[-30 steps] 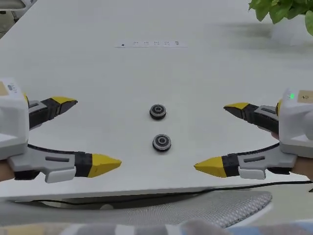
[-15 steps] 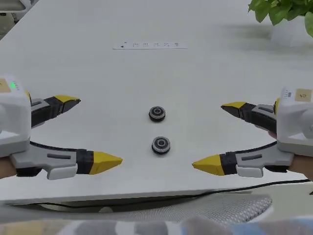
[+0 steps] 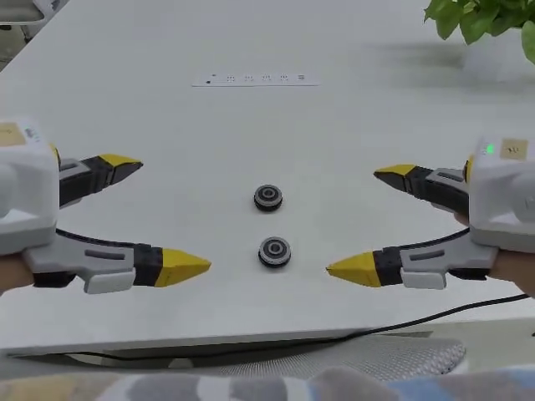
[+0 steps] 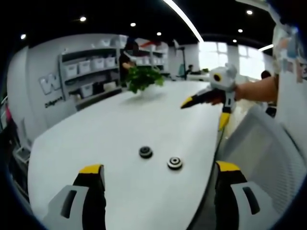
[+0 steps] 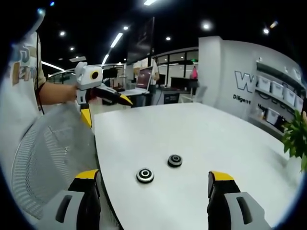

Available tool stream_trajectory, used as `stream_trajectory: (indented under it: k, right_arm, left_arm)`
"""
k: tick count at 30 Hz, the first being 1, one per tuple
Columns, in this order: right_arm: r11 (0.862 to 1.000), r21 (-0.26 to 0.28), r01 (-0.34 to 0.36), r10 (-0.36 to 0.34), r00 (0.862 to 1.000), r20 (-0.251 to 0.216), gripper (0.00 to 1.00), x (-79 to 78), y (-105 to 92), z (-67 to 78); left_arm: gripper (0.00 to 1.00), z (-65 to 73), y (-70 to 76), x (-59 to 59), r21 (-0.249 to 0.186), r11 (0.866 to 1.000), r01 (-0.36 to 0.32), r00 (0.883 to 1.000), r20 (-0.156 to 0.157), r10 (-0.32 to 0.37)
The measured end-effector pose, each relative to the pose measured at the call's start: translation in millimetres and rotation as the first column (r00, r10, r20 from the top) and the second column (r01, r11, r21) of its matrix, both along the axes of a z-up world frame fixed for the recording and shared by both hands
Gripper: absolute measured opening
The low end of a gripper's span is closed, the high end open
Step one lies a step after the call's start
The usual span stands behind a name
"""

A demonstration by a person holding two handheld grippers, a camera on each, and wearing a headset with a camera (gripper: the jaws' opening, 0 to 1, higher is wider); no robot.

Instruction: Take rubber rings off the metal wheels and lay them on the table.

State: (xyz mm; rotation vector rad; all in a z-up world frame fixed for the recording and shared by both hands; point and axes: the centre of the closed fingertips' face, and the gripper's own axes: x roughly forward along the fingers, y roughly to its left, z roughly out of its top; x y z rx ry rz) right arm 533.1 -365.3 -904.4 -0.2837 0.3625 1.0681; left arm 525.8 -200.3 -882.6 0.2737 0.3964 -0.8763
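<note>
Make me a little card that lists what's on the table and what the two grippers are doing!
table: white
wheels: two lying flat and apart, far wheel and near wheel
rings: dark, seem on both wheels, none laid out yet
left gripper: open, holds nothing, left of the wheels
right gripper: open, holds nothing, right of the wheels
plant: far right corner
</note>
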Motion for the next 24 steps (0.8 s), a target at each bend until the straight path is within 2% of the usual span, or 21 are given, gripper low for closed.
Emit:
stream_trajectory:
  k: [5,13,24]
  right_arm:
    - [1.000,0.005,-0.015,0.014,1.000,0.005,0.92,3.8,5.4,2.4]
    - [0.999,-0.013,-0.032,0.032,0.999,0.005,0.89,8.7,7.3,-5.7]
    - [0.999,-0.028,-0.047,0.047,0.999,0.003,0.85,14.9,9.1,-13.8]
  left_arm:
    - [0.95,0.2,-2.8,6.2,0.001,1.000,0.010,1.000,-0.003,-0.010]
    - [0.93,1.1,-10.6,15.2,0.000,0.999,0.034,0.999,0.001,-0.034]
    - [0.89,-9.0,-24.2,23.3,0.003,0.997,0.076,0.997,-0.020,-0.076]
